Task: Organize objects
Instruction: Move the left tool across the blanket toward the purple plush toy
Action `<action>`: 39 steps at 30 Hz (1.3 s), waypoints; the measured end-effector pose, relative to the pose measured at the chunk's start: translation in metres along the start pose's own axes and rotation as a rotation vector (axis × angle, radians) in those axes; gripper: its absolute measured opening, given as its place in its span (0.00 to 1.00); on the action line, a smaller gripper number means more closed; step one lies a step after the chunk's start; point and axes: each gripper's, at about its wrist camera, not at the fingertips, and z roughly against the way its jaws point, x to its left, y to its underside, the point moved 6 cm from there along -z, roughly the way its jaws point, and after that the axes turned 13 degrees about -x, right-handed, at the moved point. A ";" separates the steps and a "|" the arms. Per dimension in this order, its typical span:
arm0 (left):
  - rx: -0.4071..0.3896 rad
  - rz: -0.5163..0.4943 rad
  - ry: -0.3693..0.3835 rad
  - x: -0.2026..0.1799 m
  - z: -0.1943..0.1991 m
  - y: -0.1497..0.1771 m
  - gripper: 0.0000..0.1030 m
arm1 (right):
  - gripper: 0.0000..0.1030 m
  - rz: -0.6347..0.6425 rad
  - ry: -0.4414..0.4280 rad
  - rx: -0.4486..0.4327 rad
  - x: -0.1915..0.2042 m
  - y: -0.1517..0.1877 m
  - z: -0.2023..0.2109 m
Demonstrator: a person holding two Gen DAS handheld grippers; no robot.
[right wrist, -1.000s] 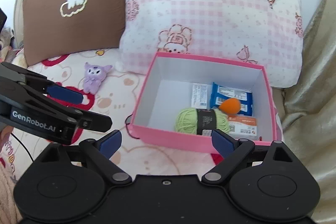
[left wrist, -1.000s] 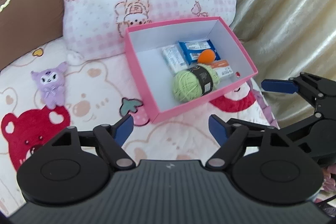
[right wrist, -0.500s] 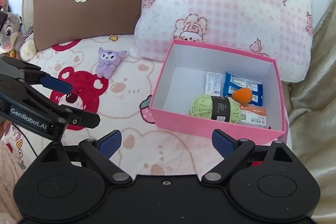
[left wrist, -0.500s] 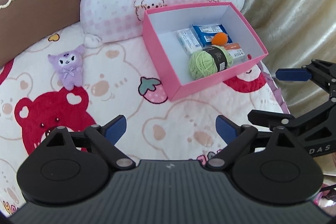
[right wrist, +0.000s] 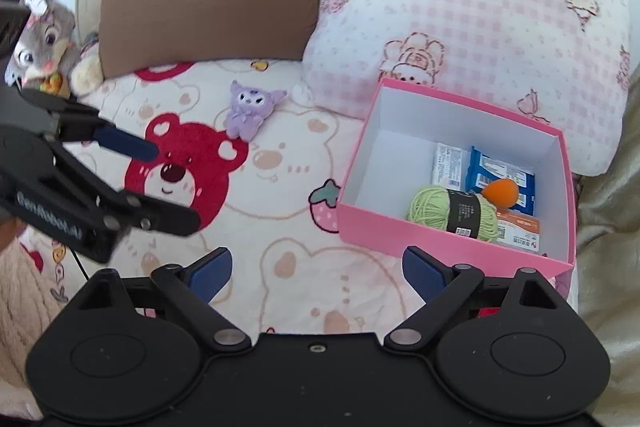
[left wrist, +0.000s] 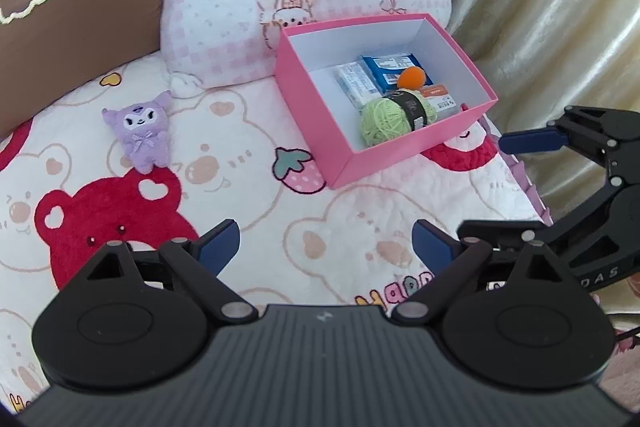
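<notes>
Left to right, left wrist view. Purple plush (left wrist: 140,137) at 9 o'clock, loose on the bear blanket (left wrist: 248,211), well apart from the box; probably the last item to stow. Left gripper (left wrist: 326,247) at 6 o'clock: spread wide, nothing between the fingers. Pink box (left wrist: 316,131) at 1 o'clock already holds green yarn (left wrist: 390,121), an orange ball (left wrist: 412,78) and packets. Right gripper (left wrist: 480,187) at 3 o'clock: released, empty.

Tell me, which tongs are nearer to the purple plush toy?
Left. The left tongs are empty above the blanket in front of the purple plush toy; the right tongs are in front of the pink box, farther away.
</notes>
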 end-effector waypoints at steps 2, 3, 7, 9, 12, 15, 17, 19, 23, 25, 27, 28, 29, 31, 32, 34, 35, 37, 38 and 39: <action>0.002 0.021 -0.010 0.011 0.001 0.003 0.91 | 0.91 0.026 0.002 0.007 0.005 0.000 -0.001; 0.001 0.030 -0.011 0.016 0.001 0.004 0.91 | 0.91 0.033 0.002 0.008 0.008 0.000 -0.002; -0.002 0.039 -0.026 0.035 0.002 0.009 0.91 | 0.91 0.040 -0.026 0.015 0.020 -0.003 -0.006; -0.012 0.040 -0.036 0.044 0.003 0.010 0.91 | 0.91 0.051 -0.043 0.023 0.027 -0.003 -0.010; -0.031 0.038 -0.040 0.055 0.005 0.010 0.91 | 0.91 0.086 -0.057 0.025 0.039 -0.004 -0.017; -0.053 0.053 -0.041 0.066 0.006 0.008 0.91 | 0.91 0.111 -0.073 0.021 0.052 -0.007 -0.025; -0.061 0.066 -0.033 0.072 0.004 0.008 0.91 | 0.91 0.125 -0.084 0.016 0.058 -0.009 -0.031; -0.063 0.083 -0.032 0.079 0.002 0.009 0.91 | 0.91 0.131 -0.090 0.009 0.064 -0.011 -0.038; -0.057 0.114 -0.032 0.092 -0.004 0.011 0.91 | 0.91 0.121 -0.094 0.002 0.069 -0.013 -0.052; -0.061 0.130 -0.032 0.098 -0.005 0.011 0.91 | 0.91 0.106 -0.094 0.004 0.070 -0.014 -0.060; -0.066 0.141 -0.035 0.104 -0.007 0.010 0.91 | 0.91 0.095 -0.097 0.001 0.070 -0.015 -0.066; -0.069 0.147 -0.039 0.108 -0.007 0.010 0.91 | 0.91 0.092 -0.097 -0.002 0.071 -0.015 -0.070; -0.072 0.154 -0.044 0.112 -0.008 0.010 0.91 | 0.91 0.091 -0.096 -0.006 0.072 -0.015 -0.072; -0.078 0.165 -0.050 0.119 -0.010 0.010 0.91 | 0.91 0.096 -0.095 -0.014 0.074 -0.017 -0.078; -0.080 0.171 -0.052 0.123 -0.011 0.010 0.91 | 0.91 0.097 -0.096 -0.021 0.075 -0.018 -0.081; -0.082 0.182 -0.056 0.129 -0.014 0.011 0.91 | 0.91 0.103 -0.101 -0.032 0.078 -0.020 -0.087; -0.082 0.192 -0.059 0.133 -0.017 0.012 0.91 | 0.91 0.106 -0.101 -0.035 0.080 -0.021 -0.091; -0.085 0.205 -0.062 0.140 -0.020 0.013 0.91 | 0.91 0.119 -0.097 -0.042 0.083 -0.022 -0.099; -0.086 0.214 -0.061 0.144 -0.022 0.013 0.91 | 0.91 0.127 -0.094 -0.045 0.084 -0.023 -0.103; -0.090 0.219 -0.064 0.147 -0.024 0.013 0.91 | 0.91 0.134 -0.091 -0.047 0.086 -0.023 -0.108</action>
